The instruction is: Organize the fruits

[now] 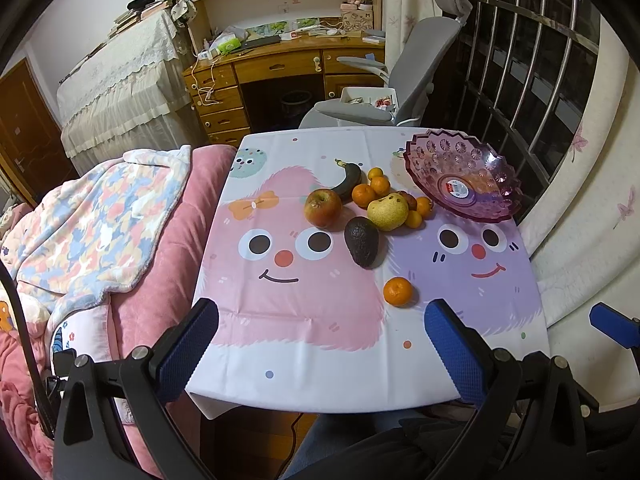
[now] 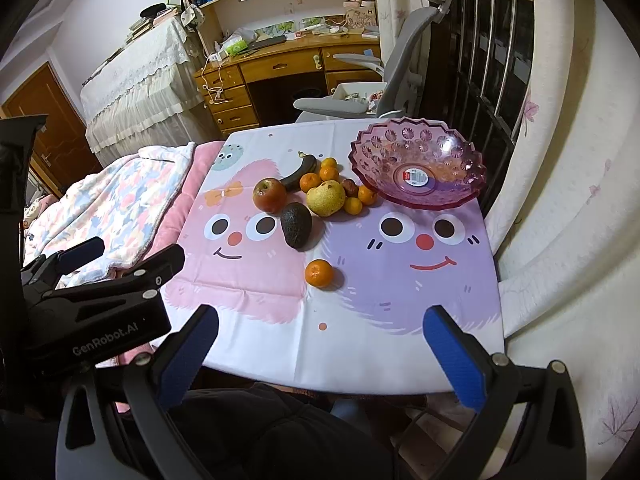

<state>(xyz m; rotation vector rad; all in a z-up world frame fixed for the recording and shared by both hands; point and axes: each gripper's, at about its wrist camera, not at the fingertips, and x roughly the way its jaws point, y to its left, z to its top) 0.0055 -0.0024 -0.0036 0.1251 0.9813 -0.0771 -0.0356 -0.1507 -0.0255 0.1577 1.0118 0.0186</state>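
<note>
The left tool (image 1: 322, 336) is nearest to the camera, with its two blue pads spread wide and nothing between them. It hangs over the near edge of the table (image 1: 320, 384). The right tool (image 2: 320, 338) has its pads wide apart too and holds nothing, and it is also above the near edge.

The table is covered with a cloth that shows two smiling faces, one pink and one purple. At the far right corner stands a pink bowl (image 2: 460, 148) with a scalloped rim; inside it only a sticker is seen.

Just left of the bowl the fruits lie in one group. The dark banana (image 1: 349, 182) is at the back. The red apple (image 1: 322, 208) is on the left side of the group, and the yellow pear (image 1: 388, 211) is on the right side, close to the bowl. The dark avocado (image 1: 362, 242) lies in front, between the apple and the pear. Several small oranges (image 1: 378, 188) lie behind the pear and beside it. A single orange (image 1: 397, 291) lies apart from the group, nearer to the tools, where the pink and purple faces meet.
</note>
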